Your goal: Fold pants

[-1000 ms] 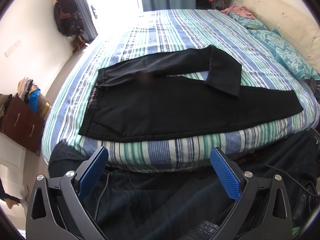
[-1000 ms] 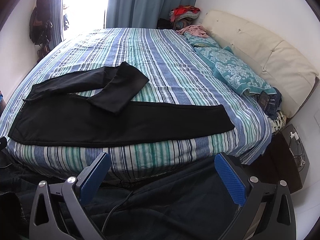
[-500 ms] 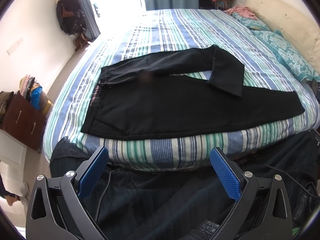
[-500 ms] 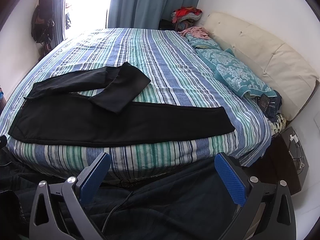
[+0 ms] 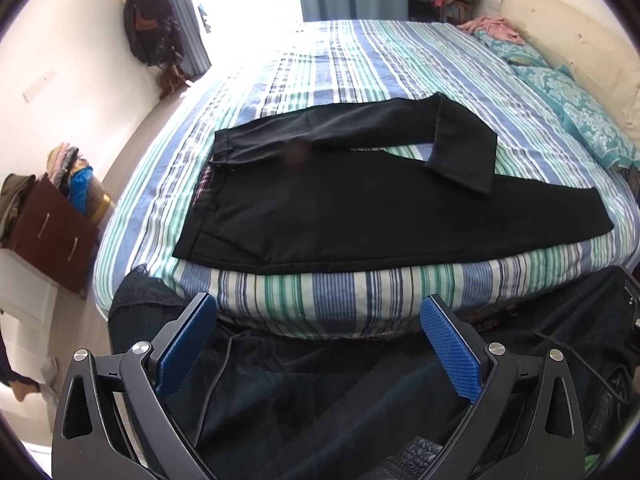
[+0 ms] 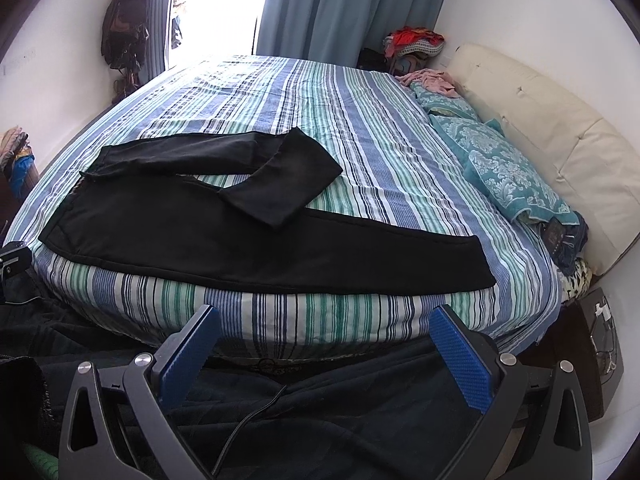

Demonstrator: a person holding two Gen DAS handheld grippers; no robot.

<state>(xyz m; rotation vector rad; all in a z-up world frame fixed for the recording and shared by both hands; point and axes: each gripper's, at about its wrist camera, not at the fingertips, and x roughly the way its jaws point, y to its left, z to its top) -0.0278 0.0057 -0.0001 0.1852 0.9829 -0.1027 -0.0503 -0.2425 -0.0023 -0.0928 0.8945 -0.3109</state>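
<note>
pants (image 5: 360, 216) lying flat on bed (image 5: 360, 60), far leg bent back, looming larger than before | left gripper (image 5: 318, 320) jaws spread, empty | right gripper (image 6: 326, 330) jaws spread, empty

The left black plastic two-finger gripper (image 5: 318, 320) has broad arms with triangular cut-outs, round silver screws at its joints, and blue pads (image 5: 450, 354) with a fine diamond-knurled texture facing inward. The right black plastic two-finger gripper (image 6: 324, 334) is built the same, with blue textured pads (image 6: 460, 358) and silver screw heads. Below both lies the person's dark clothing, crossed by a thin black cable (image 6: 256, 420).
</note>
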